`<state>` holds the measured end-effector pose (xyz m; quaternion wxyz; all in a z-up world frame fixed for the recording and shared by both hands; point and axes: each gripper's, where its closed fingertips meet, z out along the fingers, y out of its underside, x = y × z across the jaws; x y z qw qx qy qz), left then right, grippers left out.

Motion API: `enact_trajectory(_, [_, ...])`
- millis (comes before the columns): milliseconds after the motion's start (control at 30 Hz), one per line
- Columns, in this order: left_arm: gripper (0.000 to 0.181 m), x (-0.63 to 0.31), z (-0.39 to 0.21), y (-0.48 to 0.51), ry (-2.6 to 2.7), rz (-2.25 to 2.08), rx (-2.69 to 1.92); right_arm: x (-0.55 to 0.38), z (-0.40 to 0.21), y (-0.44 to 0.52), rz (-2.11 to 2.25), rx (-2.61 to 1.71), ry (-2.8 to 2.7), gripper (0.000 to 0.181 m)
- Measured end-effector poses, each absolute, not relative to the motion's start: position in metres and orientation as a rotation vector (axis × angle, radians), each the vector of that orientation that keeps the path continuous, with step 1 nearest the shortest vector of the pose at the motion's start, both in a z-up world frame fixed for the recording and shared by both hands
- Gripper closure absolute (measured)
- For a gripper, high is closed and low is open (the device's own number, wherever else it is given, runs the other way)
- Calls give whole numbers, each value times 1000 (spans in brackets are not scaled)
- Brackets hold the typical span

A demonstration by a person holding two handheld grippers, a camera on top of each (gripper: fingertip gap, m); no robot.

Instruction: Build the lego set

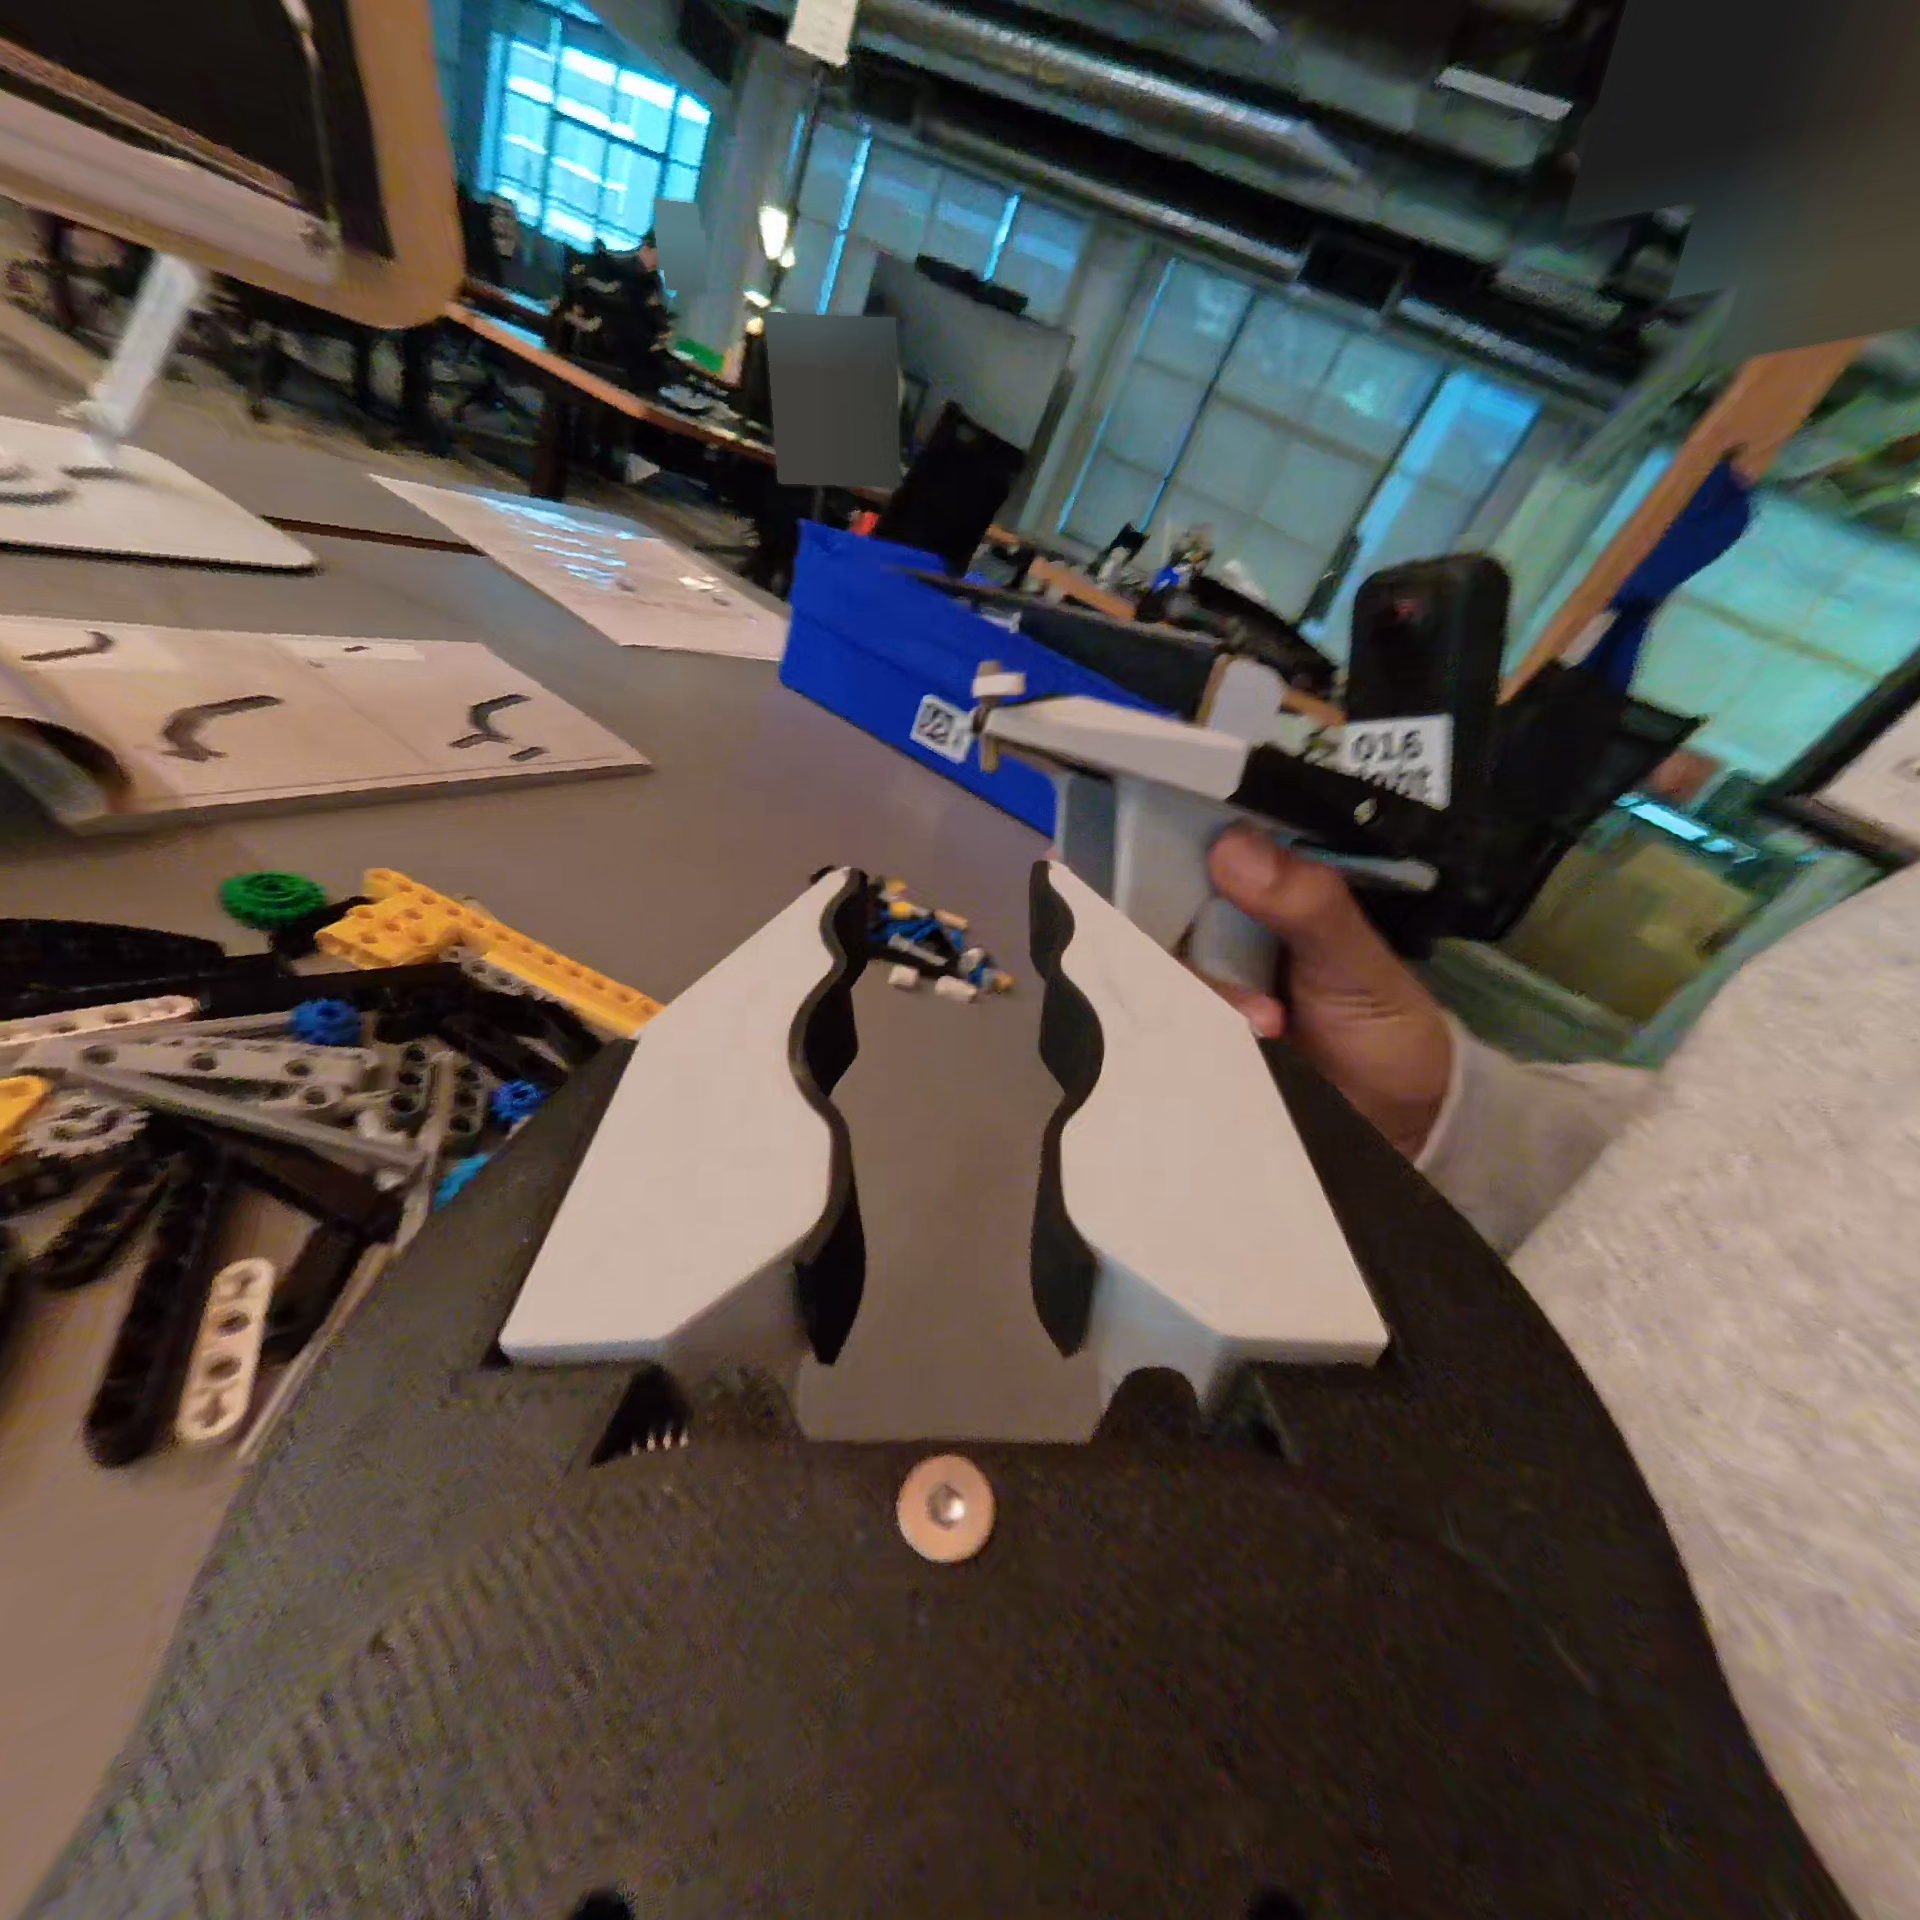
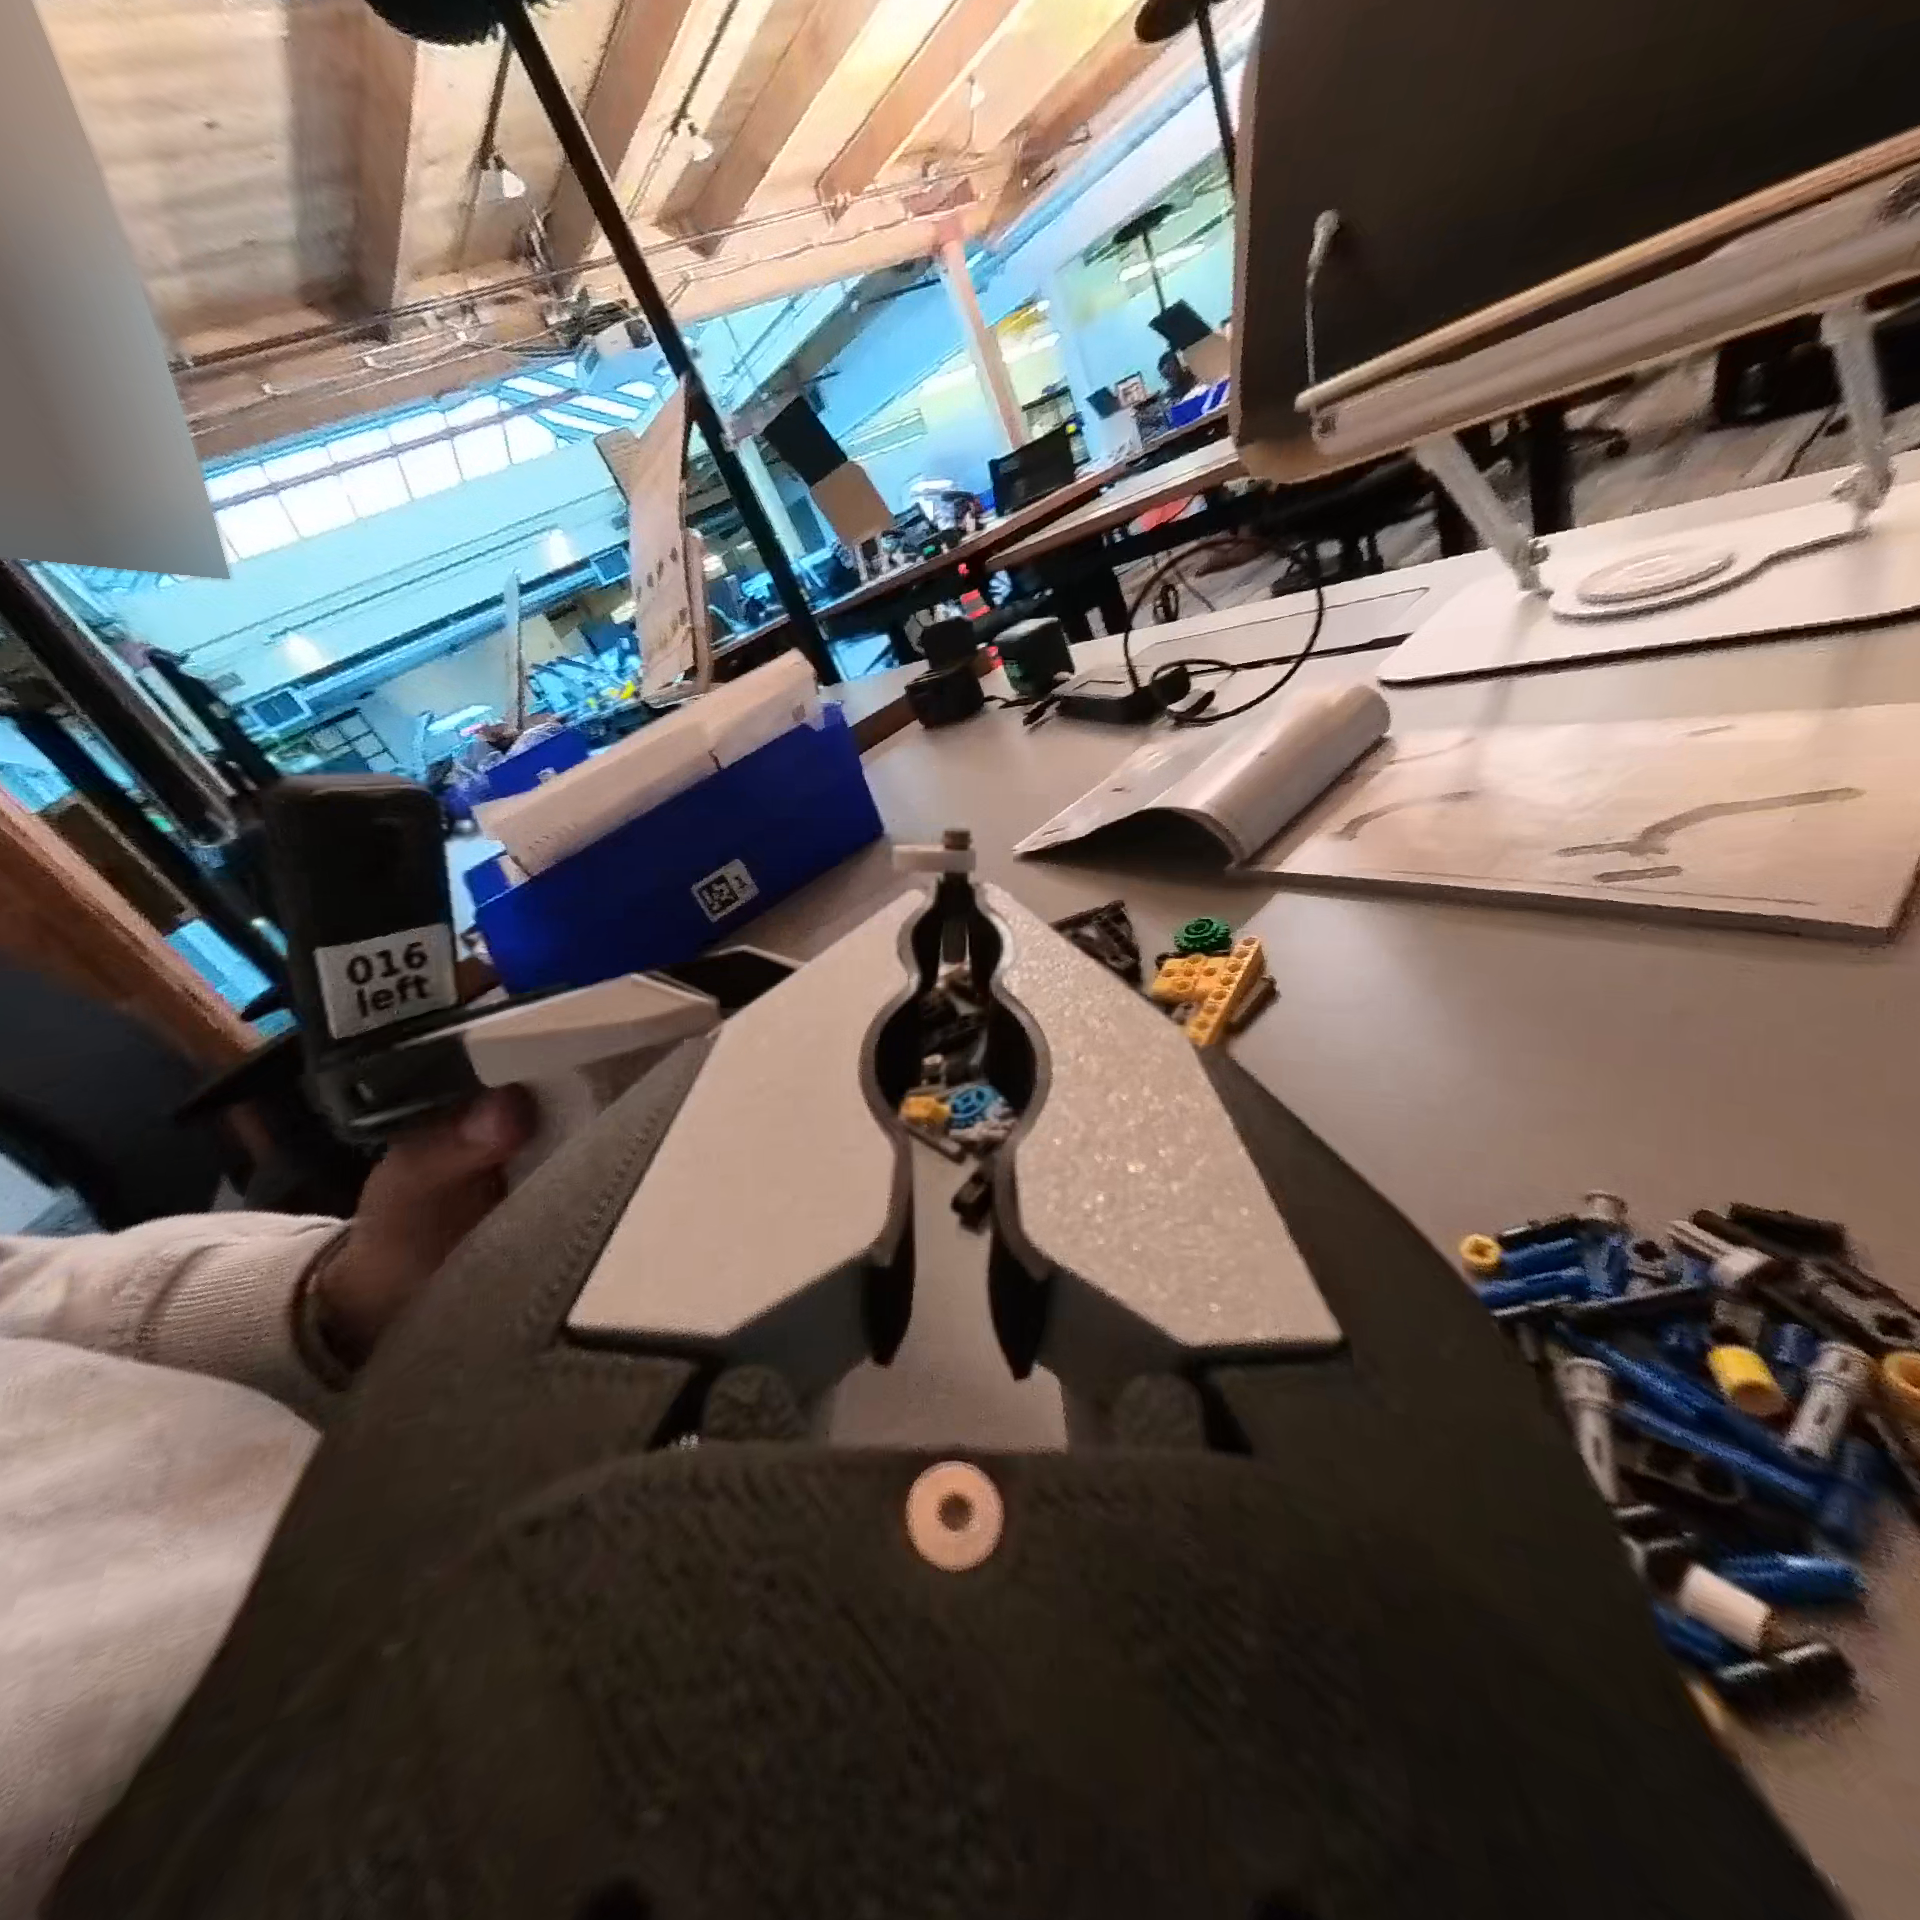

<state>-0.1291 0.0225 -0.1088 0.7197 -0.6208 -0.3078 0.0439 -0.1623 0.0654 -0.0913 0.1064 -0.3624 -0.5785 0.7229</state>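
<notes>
My left gripper [image 1: 938, 883] is open and empty, low over the grey table [image 1: 727, 790]. A small heap of blue, yellow and white pins [image 1: 935, 948] lies just beyond its fingertips. My right gripper [image 2: 951, 912] is shut on a thin axle with a small white piece [image 2: 935, 857] on its upper end, held above the table. The left wrist view shows the same gripper [image 1: 987, 727] in a hand, with the axle and white piece [image 1: 997, 688] at its tips. The left gripper also shows in the right wrist view [image 2: 696, 1003], lower left.
A heap of black, grey and yellow beams [image 1: 260, 1091] with a green gear [image 1: 272, 896] lies left. A blue bin [image 2: 665, 862] stands behind. An open instruction booklet [image 2: 1558, 810] lies far right. Loose blue and black pins [image 2: 1714, 1382] lie near right.
</notes>
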Motion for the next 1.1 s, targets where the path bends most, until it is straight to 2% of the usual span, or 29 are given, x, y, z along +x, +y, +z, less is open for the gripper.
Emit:
enact_trajectory(300, [148, -111, -109, 36, -645, -432, -1253, -133, -100, 50, 2073, -748, -1868, 180])
enact_trajectory(667, [150, -92, -105, 35, -572, -438, -1269, -108, -114, 22, 1793, -511, -2043, 179])
enact_trajectory(933, [165, -94, -104, 33, -564, -369, -1271, -102, -106, 21, 2119, -702, -2090, 179])
enact_trajectory(1100, [169, -93, -100, 31, -547, -373, -1248, -100, -102, 19, 2333, -825, -2094, 179])
